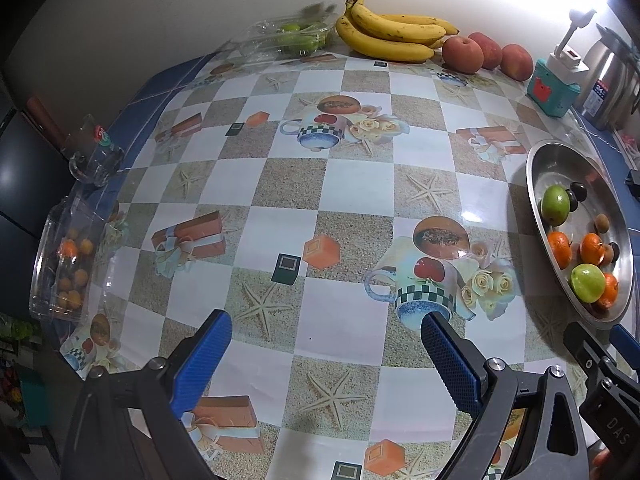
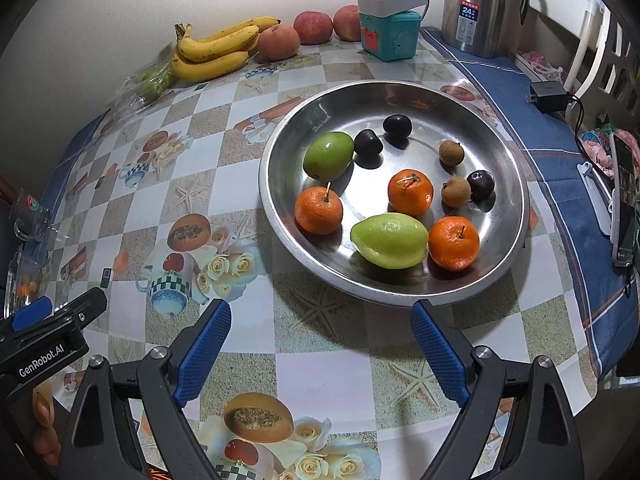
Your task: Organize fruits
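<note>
Right claw [image 2: 320,322] spread wide, empty, above the tablecloth [image 2: 248,312]. Left claw [image 1: 326,334] likewise apart, holding nothing. Just beyond the right claw: metal dish [image 2: 280,152] with tangerines [image 2: 319,210], green fruit [image 2: 389,246], dark plums [image 2: 397,125]. Bananas [image 2: 212,50] at the wall.

A: Where is there room?
B: The tablecloth's [image 1: 352,184] middle lies bare.
A: And what blocks?
B: Bananas [image 1: 390,36] and apples [image 1: 462,54] line the wall, the metal tray [image 2: 516,216] fills the right, plastic boxes [image 1: 64,264] edge the left.
</note>
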Demonstrator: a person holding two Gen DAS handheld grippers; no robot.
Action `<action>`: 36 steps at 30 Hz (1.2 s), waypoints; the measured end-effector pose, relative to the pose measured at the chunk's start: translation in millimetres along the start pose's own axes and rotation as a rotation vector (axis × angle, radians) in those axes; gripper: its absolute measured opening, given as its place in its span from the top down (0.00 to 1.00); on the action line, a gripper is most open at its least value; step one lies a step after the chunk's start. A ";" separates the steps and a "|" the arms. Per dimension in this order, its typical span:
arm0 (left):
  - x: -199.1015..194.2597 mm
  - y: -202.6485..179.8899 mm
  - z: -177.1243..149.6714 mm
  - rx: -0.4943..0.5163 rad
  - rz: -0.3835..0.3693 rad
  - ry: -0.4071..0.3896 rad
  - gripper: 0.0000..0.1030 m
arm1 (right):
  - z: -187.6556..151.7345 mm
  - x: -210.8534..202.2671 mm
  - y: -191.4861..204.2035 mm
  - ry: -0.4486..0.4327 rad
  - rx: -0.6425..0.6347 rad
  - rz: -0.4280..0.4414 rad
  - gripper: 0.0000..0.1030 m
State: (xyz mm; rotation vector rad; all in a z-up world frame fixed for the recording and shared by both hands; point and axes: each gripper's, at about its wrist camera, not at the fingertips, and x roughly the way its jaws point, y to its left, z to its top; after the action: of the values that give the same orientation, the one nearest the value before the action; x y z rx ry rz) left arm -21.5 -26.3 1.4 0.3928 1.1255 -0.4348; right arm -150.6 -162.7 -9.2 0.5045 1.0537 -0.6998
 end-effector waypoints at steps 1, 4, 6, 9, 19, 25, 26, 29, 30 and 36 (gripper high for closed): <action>0.0 0.0 0.0 0.000 0.000 0.000 0.06 | 0.2 0.4 -0.2 0.001 -0.001 0.000 0.11; 0.1 0.1 0.1 -0.001 0.001 0.001 0.06 | 0.3 0.8 0.0 0.003 -0.001 0.000 0.11; 0.3 -0.3 -0.2 -0.002 0.000 0.002 0.06 | 0.2 0.9 0.1 0.003 -0.001 -0.001 0.11; 0.5 -0.3 -0.3 -0.001 0.000 0.001 0.06 | -0.2 1.3 0.0 0.003 0.000 -0.001 0.11; 0.4 -0.6 -0.3 -0.003 0.000 0.002 0.06 | -0.2 1.6 0.3 0.004 -0.001 -0.001 0.11; 0.6 -0.5 -0.1 -0.002 0.000 0.002 0.06 | -0.3 2.3 0.4 0.006 -0.002 -0.002 0.11; 0.6 -0.6 -0.2 -0.002 0.000 0.002 0.06 | -0.7 2.9 0.5 0.007 -0.003 -0.002 0.11; 0.6 -0.4 0.0 -0.002 0.000 0.003 0.06 | -1.1 3.5 0.8 0.009 -0.005 -0.002 0.11; 0.6 -0.6 -0.2 -0.002 0.000 0.003 0.06 | -1.2 3.7 0.8 0.010 -0.005 -0.003 0.11; 0.4 -0.4 0.2 -0.001 0.000 0.003 0.06 | -1.0 3.5 0.3 0.012 -0.006 -0.002 0.11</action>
State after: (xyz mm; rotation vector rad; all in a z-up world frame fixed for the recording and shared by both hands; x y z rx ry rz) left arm -21.5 -26.8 1.0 0.3923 1.1290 -0.4340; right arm -149.9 -162.7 -12.8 0.5023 1.0673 -0.6962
